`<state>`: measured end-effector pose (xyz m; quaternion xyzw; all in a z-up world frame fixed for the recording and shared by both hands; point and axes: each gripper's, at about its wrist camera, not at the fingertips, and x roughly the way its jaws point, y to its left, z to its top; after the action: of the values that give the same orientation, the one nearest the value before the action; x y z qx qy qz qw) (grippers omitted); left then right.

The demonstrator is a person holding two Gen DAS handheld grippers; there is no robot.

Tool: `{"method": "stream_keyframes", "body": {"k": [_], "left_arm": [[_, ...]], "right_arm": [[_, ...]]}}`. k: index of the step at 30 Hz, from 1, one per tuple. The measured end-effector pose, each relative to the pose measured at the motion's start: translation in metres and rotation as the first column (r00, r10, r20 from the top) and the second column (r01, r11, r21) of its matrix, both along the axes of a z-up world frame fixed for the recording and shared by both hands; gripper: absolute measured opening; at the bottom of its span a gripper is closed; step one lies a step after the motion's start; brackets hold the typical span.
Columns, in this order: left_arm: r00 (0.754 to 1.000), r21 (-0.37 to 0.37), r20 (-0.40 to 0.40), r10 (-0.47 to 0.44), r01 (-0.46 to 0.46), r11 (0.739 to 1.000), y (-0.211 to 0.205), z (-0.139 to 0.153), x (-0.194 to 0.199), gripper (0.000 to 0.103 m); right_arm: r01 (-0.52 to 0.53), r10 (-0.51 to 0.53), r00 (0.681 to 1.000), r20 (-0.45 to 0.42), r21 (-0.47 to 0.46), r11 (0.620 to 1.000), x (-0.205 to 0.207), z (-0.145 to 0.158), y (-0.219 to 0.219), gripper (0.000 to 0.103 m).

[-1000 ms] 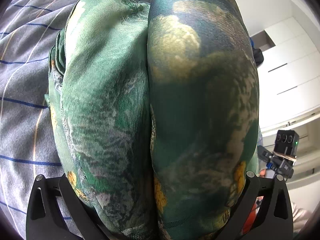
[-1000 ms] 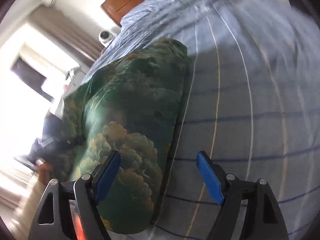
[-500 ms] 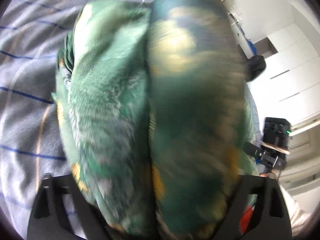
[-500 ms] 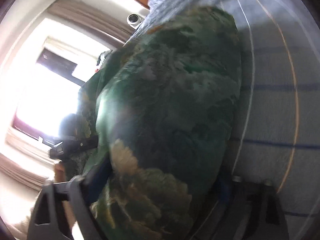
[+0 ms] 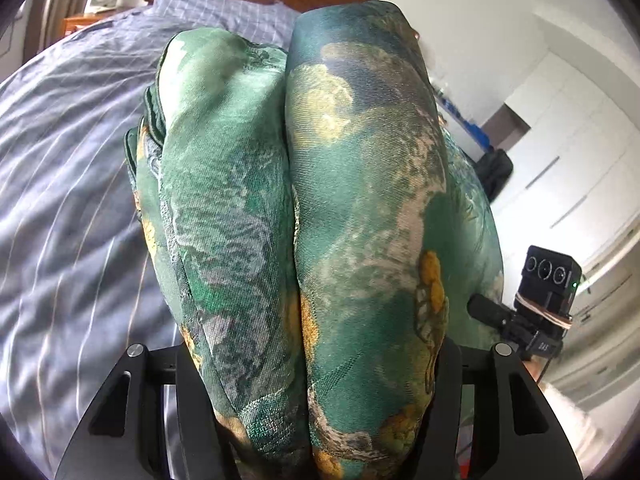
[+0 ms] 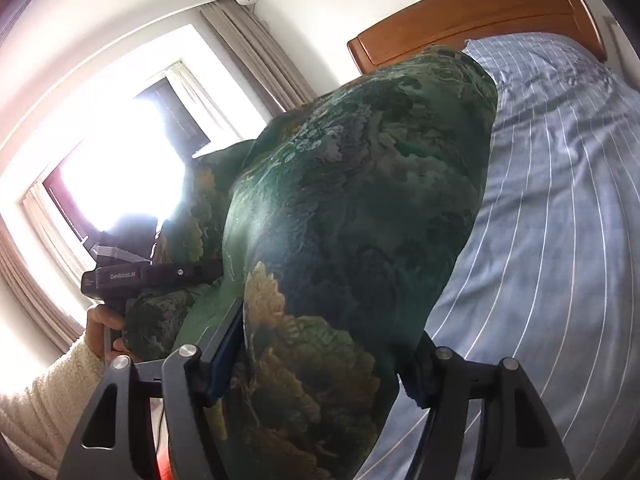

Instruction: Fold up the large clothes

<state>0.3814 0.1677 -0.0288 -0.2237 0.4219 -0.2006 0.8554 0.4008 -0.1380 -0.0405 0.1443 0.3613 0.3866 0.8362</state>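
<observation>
A thick folded bundle of green garment [image 5: 320, 200] with gold and grey print fills the left wrist view, raised off the bed. My left gripper [image 5: 316, 360] has the bundle's near end squeezed between its black fingers [image 5: 192, 400], and its jaws are closing on it. In the right wrist view the same green garment [image 6: 360, 200] bulges up between the blue pads [image 6: 226, 344] of my right gripper [image 6: 324, 356]. Those jaws are closing too and press on the cloth. Both grippers' fingertips are hidden by fabric.
The bed's blue-grey striped sheet [image 5: 60, 200] [image 6: 560, 220] lies below and beside the bundle, with a wooden headboard [image 6: 480, 4] beyond. A hand in a cream sleeve [image 6: 100, 320] holds the left gripper's black body [image 6: 152, 274]. A bright window [image 6: 120, 168] and white wardrobe [image 5: 568, 152] stand around.
The right gripper swung from beside the bundle onto it and closed around it. The left jaws narrowed on the cloth. Both grippers rose, lifting the bundle off the bed; the headboard came into view.
</observation>
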Motion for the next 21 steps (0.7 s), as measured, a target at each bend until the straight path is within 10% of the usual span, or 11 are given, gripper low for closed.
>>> {"method": "stream_keyframes", "body": {"k": [6,10,13,18,21], "left_arm": [[0.992,0.038,-0.124,0.015,-0.011,0.999,-0.021,-0.069,0.072,0.065],[0.974,0.023,-0.222,0.039,-0.035,0.999,-0.024,-0.131,0.085,0.098],[0.982,-0.016,-0.189,0.022,-0.026,1.0,-0.017,-0.12,0.07,0.101],[0.998,0.238,-0.008,0.069,-0.065,0.969,-0.015,-0.061,-0.001,0.1],[0.977,0.443,0.17,0.127,-0.191,0.876,-0.032,-0.023,-0.047,0.102]], "right_arm": [[0.02,-0.022,0.994,-0.104,-0.017,1.0,0.073,-0.051,-0.017,0.068],[0.073,-0.085,0.95,-0.301,-0.053,0.996,0.097,-0.131,-0.032,0.082],[0.14,-0.111,0.925,-0.364,0.056,0.989,0.095,-0.146,-0.05,0.092],[0.179,-0.195,0.952,-0.236,-0.086,0.98,0.062,-0.101,-0.062,0.092],[0.261,-0.266,0.964,0.022,-0.297,0.918,0.013,-0.056,-0.065,0.092]]}}
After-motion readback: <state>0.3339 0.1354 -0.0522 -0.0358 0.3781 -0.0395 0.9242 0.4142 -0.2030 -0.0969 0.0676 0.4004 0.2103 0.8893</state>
